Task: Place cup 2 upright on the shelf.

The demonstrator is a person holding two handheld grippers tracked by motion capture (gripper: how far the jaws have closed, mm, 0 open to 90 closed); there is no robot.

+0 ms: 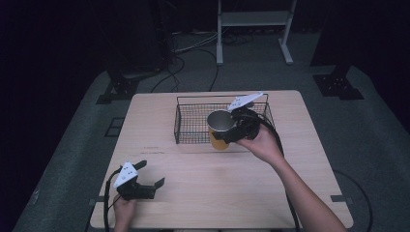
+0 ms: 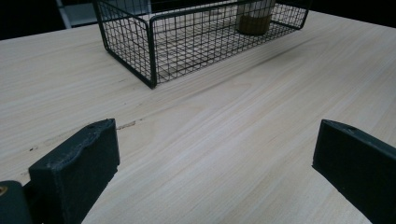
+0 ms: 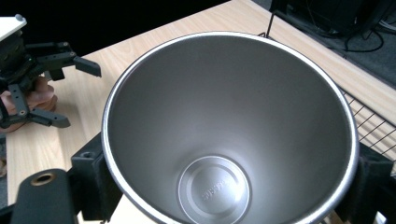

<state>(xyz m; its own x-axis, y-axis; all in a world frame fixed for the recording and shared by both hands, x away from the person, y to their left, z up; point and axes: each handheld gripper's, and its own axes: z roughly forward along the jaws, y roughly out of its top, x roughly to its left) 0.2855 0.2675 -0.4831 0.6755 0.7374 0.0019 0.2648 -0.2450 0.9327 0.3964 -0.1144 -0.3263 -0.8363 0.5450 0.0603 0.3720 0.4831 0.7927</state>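
Observation:
A metal cup (image 1: 220,124) with a steel inside and a yellow outside hangs tilted over the front wall of a black wire basket (image 1: 193,121). My right gripper (image 1: 231,131) is shut on it, with one jaw on each side of its wall. The right gripper view looks straight into the empty cup (image 3: 224,126), where my right gripper (image 3: 229,186) clamps it from both sides. My left gripper (image 1: 151,174) rests open near the table's front left with nothing between its jaws. It also appears as my left gripper (image 2: 217,163), facing the basket (image 2: 154,42) and the cup's base (image 2: 254,16).
The light wooden table (image 1: 203,193) has bare room in front of the basket. In the right gripper view the left gripper (image 3: 79,95) and its hand sit far off on the table. Cables and a white stand (image 1: 254,19) lie on the floor beyond.

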